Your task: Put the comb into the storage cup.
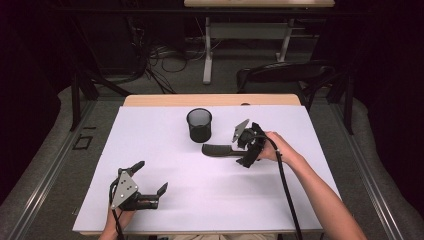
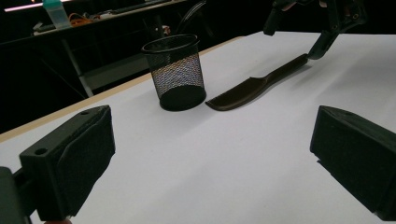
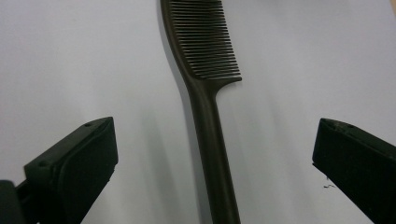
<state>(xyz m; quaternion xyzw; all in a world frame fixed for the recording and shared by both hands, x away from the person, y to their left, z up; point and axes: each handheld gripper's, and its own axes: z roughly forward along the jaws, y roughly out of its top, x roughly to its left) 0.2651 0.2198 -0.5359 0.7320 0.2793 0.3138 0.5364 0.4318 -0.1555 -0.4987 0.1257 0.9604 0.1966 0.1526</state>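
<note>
Black plastic comb (image 1: 218,149) lies flat beside the black wire-mesh cup (image 1: 199,125); right gripper (image 1: 243,148) spread over its handle, left gripper (image 1: 150,177) spread, well apart.

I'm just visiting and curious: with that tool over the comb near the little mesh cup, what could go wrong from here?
1. The right tool is open, its jaws either side of the comb's thin handle. The comb lies flat on the table, so the jaws may slip off or push it away instead of gripping.
2. The cup stands close to the comb's toothed end. A shoved or swung comb might knock it over.
</note>
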